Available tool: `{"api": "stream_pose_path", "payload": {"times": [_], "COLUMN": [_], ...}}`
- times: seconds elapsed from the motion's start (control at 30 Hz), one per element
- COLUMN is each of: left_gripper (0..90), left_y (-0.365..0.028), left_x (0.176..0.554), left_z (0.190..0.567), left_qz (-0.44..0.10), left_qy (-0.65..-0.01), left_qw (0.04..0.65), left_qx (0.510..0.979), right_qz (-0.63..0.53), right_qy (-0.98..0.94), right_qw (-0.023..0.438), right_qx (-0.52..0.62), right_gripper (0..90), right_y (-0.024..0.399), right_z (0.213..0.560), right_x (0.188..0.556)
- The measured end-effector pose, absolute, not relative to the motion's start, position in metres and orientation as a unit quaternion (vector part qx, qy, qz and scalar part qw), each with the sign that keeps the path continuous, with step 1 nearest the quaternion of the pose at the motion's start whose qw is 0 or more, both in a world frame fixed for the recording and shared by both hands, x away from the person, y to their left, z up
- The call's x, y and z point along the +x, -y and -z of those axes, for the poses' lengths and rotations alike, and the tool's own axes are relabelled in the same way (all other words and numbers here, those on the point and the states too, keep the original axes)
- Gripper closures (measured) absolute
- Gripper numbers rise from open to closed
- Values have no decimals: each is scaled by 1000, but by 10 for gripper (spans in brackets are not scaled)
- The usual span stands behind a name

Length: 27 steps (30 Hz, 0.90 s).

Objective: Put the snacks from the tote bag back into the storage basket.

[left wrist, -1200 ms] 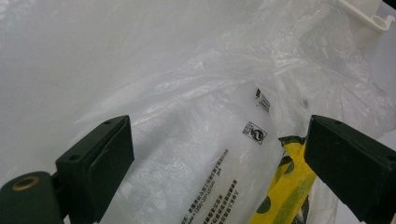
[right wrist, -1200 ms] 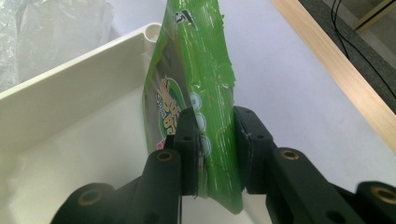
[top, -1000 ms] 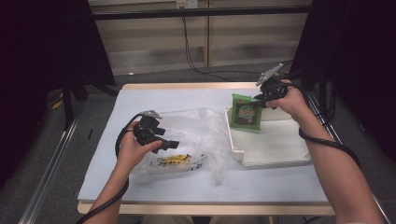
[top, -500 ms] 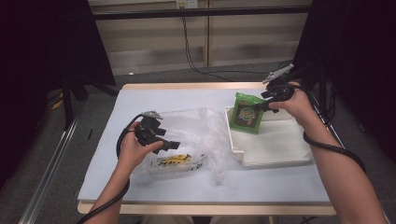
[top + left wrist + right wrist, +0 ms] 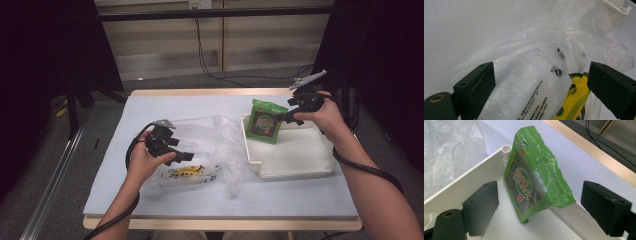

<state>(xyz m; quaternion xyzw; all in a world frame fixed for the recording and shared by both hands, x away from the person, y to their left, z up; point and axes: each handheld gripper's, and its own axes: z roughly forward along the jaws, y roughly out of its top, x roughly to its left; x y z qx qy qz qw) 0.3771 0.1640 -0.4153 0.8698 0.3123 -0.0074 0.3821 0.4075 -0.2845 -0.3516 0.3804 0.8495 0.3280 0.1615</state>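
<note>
Items counted on the table:

- One green foil snack packet (image 5: 263,121), at 2 o'clock.
- One shallow white plastic tray (image 5: 300,155), at 3 o'clock.
- One crumpled clear plastic bag (image 5: 215,145), centre.
- One yellow-printed packet (image 5: 187,171) inside that bag, at 8 o'clock.

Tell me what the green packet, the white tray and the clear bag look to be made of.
Green packet: glossy plastic film, by its crinkled shine and serrated edge. White tray: probably rigid moulded plastic, smooth matte walls with a rounded corner post. Clear bag: thin transparent plastic film, wrinkled, contents showing through.
</note>
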Motion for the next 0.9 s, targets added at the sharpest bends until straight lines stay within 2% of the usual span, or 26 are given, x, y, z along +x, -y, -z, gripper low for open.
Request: {"api": "stream_pose_path", "payload": {"times": [0.9], "left_gripper": [72], "left_y": [-165], "left_x": [378], "left_z": [417], "left_qz": [10], "left_qy": [-315], "left_qw": [384], "left_qx": [868], "right_qz": [-360], "right_qy": [-839], "right_qw": [134], "right_qx": [386], "right_gripper": [91], "right_y": [278], "right_z": [371], "right_x": [368]}}
